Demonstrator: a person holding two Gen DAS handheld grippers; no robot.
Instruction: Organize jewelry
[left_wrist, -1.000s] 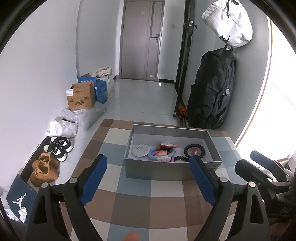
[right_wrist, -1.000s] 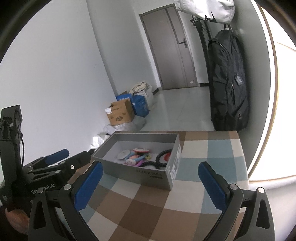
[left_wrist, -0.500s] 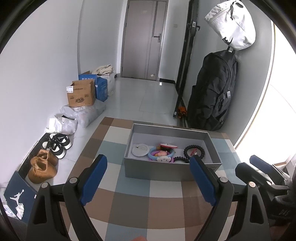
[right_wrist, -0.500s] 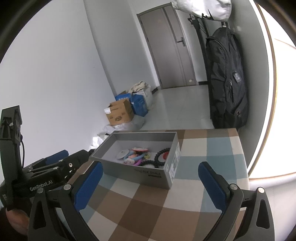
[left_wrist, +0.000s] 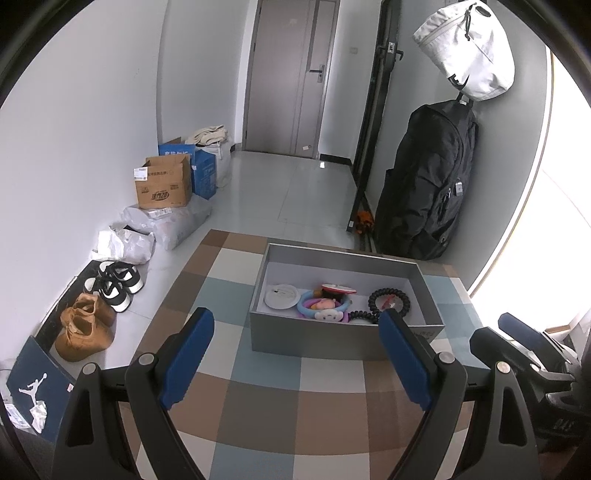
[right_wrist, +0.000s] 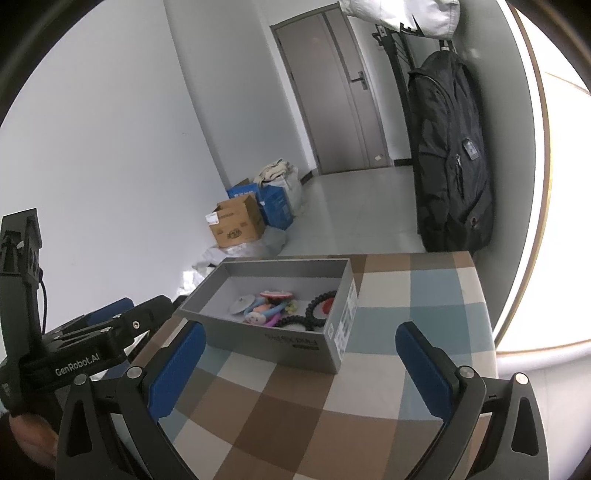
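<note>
1. My left tongs (left_wrist: 295, 354) hang with their blue pads wide apart and nothing between them, above the near part of the checked table (left_wrist: 258, 406).
2. My right tongs (right_wrist: 301, 363) are spread just as wide and also hold nothing; from the left view I see them low at the right edge.
3. The jewelry already lies inside the grey box (left_wrist: 314, 345), which sits open on the far half of the table.
4. In the box I see a white disc (left_wrist: 281, 295) at the left, a blue ring (left_wrist: 306, 308) with a pink and white piece beside it, a red-rimmed round thing (left_wrist: 338, 288) behind, and a black coiled band (left_wrist: 389, 301) at the right.
5. The pieces lie bunched and touching; no loose piece shows on the table outside the box.
6. This fits either a heap waiting to be sorted or pieces gathered in and done, so I cannot judge which.
7. Any reach into the box calls for coming down over the near wall, pads narrowed to one piece only, since the coiled band overlaps its neighbours and could drag them.
</note>
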